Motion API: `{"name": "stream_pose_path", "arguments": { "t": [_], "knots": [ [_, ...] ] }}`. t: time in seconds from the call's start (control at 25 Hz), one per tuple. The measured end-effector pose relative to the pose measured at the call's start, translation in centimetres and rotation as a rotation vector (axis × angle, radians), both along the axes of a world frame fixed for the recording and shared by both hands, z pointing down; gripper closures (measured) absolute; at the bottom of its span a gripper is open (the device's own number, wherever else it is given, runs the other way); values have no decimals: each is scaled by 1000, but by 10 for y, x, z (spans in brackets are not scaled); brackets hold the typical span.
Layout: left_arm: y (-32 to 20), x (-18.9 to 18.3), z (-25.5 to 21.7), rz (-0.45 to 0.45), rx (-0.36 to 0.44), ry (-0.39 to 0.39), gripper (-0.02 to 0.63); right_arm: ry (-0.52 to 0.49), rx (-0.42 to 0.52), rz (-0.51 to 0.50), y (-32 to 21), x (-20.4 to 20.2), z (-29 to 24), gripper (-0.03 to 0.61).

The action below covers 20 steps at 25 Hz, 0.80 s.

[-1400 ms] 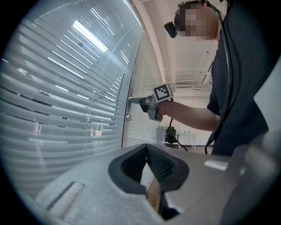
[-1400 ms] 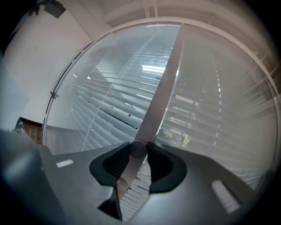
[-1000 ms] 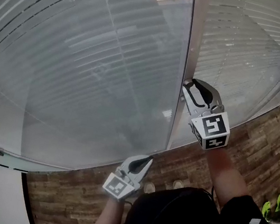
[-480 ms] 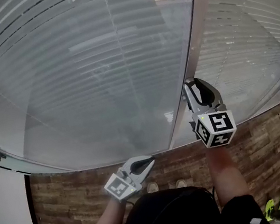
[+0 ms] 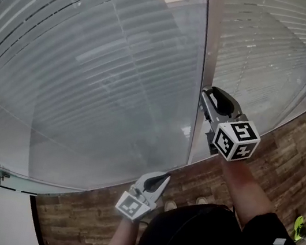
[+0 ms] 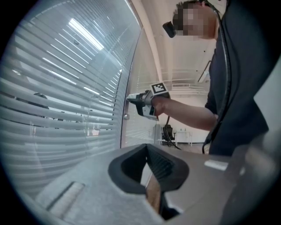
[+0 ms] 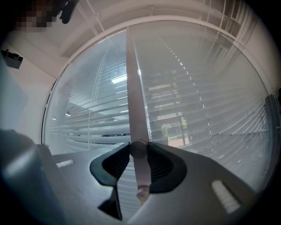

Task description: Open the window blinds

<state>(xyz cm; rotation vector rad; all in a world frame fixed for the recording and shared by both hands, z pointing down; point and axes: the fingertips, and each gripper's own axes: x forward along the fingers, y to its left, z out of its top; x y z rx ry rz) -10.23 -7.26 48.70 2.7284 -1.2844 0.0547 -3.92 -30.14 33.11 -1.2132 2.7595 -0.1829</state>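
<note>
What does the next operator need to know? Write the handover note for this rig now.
Right tool: shut on the round knob on the vertical frame post between the two panes, pointing level.
Left tool: shut, empty, held low and clear of the window.
Blinds: slats down over both panes and only partly tilted; a little of the outdoors shows through the gaps.
Done: knob gripped.
Left: probably turn the knob until the slats stand open, then let go.
</note>
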Motion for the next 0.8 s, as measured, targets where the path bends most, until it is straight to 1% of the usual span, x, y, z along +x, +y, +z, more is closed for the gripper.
{"name": "stream_pose_path", "arguments": {
  "t": [0.2, 0.48, 0.72, 0.8],
  "knots": [
    [0, -1, -1, 11, 1, 4, 609, -51, -31, 0, 2, 0, -1, 449],
    [-3, -3, -1, 28, 0, 7, 609, -50, -23, 6, 2, 0, -2, 449],
    [-6, -2, -1, 42, 6, 6, 609, -60, -14, -19, 1, 0, -2, 444],
    [-7, -2, 0, 44, 7, 6, 609, -74, -13, -35, 1, 0, -3, 389]
  ]
}}
